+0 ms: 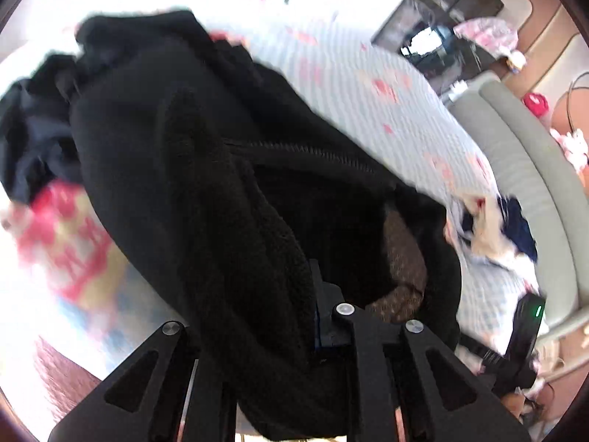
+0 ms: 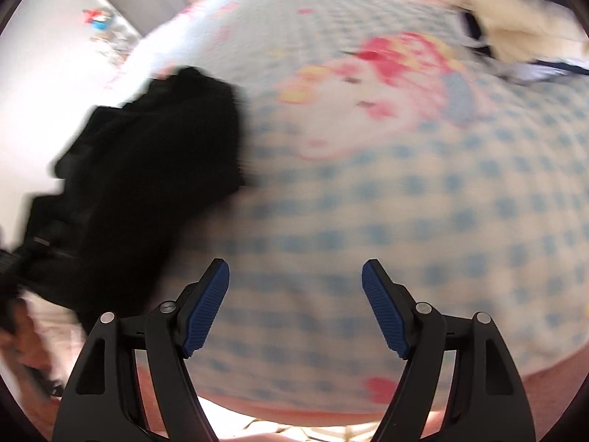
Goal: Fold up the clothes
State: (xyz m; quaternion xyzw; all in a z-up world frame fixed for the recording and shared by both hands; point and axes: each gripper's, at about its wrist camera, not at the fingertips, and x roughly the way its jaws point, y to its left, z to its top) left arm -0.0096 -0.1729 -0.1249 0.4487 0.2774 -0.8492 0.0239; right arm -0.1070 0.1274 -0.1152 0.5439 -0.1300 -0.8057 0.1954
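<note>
A black fleece jacket [image 1: 206, 154] with a zip hangs bunched in front of the left wrist camera and drapes over my left gripper [image 1: 317, 294]. That gripper is shut on the jacket's fabric, and its fingers are mostly buried in the cloth. In the right wrist view the same black jacket [image 2: 147, 169] hangs at the left over the bed. My right gripper [image 2: 295, 280] stands open just above the checked sheet [image 2: 423, 202], to the right of the jacket, with nothing between its blue pads [image 2: 206, 305].
The bed carries a blue-and-white checked sheet [image 1: 360, 84] with pink cartoon prints. A white and navy garment [image 1: 497, 228] [image 2: 515, 18] lies crumpled near the grey padded bed edge [image 1: 533, 169]. A red patterned cloth [image 1: 62, 228] lies at the left. A dark cabinet [image 1: 441, 29] stands beyond.
</note>
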